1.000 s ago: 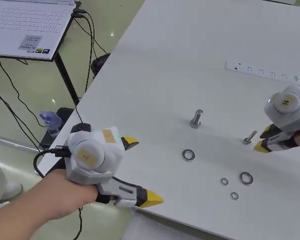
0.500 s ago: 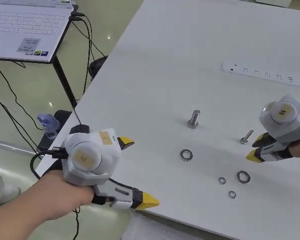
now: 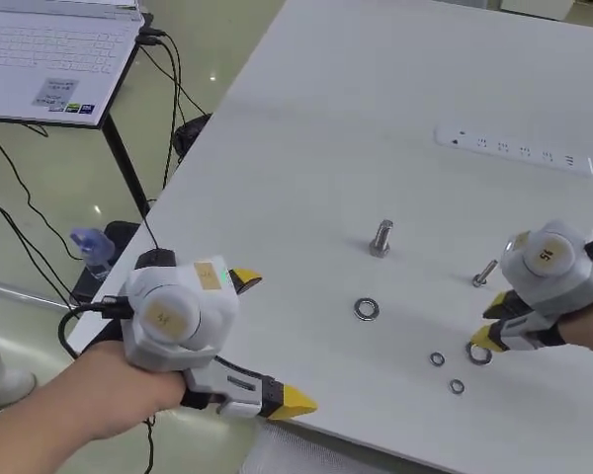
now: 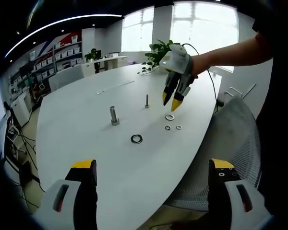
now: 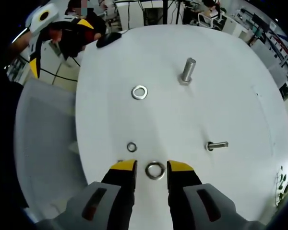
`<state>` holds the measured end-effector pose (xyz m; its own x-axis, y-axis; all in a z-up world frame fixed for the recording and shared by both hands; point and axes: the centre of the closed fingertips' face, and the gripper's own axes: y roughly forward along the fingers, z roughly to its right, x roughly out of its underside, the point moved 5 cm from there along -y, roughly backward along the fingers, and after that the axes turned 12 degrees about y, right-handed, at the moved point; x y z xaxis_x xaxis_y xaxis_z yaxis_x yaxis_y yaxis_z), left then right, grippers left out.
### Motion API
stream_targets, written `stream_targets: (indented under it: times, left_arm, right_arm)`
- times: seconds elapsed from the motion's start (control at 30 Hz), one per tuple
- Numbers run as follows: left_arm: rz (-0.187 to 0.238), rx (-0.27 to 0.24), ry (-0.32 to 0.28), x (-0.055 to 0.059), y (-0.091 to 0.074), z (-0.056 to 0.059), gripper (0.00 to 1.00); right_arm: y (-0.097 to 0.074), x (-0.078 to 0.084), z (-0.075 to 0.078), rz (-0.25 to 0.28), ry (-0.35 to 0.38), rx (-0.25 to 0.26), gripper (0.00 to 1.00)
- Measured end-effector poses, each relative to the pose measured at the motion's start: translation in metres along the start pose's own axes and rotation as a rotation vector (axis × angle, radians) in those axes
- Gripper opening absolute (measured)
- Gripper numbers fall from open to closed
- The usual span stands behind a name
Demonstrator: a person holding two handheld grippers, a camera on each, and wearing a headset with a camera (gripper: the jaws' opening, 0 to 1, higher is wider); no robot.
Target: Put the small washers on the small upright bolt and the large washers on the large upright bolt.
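Head view and both gripper views of a white table set with two bolts and four washers. The right gripper is held low over the table with its jaws apart; a first large washer is seen lying flat between the two yellow tips; a narrow gap is left on either side, so it is not clamped; whether the tips touch the table cannot be told. One small washer is found just ahead of the left jaw; a second small washer is placed just beside the first, at the outer side of that same jaw. A second large washer is laid well ahead of the jaws, slightly left of their line; the large bolt is stood on its head farther ahead and to the right; the small bolt is set near the right jaw, on its outer side, and is shown upright in the left gripper view; all four washers are seen flat on the table, apart from both bolts. The left gripper is held at the table's near edge with its jaws spread wide; the bolts and washers are all placed well ahead of these jaws; a mesh chair back is seen ahead of the right jaw. A power strip is laid beyond the bolts; a laptop is carried on a side stand.
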<state>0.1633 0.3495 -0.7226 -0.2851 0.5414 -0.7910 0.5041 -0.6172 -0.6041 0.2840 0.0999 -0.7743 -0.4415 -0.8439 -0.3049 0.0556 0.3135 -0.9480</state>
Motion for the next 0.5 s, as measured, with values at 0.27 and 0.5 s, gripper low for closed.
stream_targets:
  times: [0.27,0.5]
  left_arm:
    - [-0.008,0.01,0.0,0.002,0.0,0.002,0.98]
    - [-0.009,0.018,0.004,0.003,0.0,0.005,0.98]
  right_arm:
    - [0.012,0.001,-0.012,0.012,-0.009,-0.021,0.27]
    - [0.03,0.002,-0.018,0.015,-0.02,-0.025,0.28]
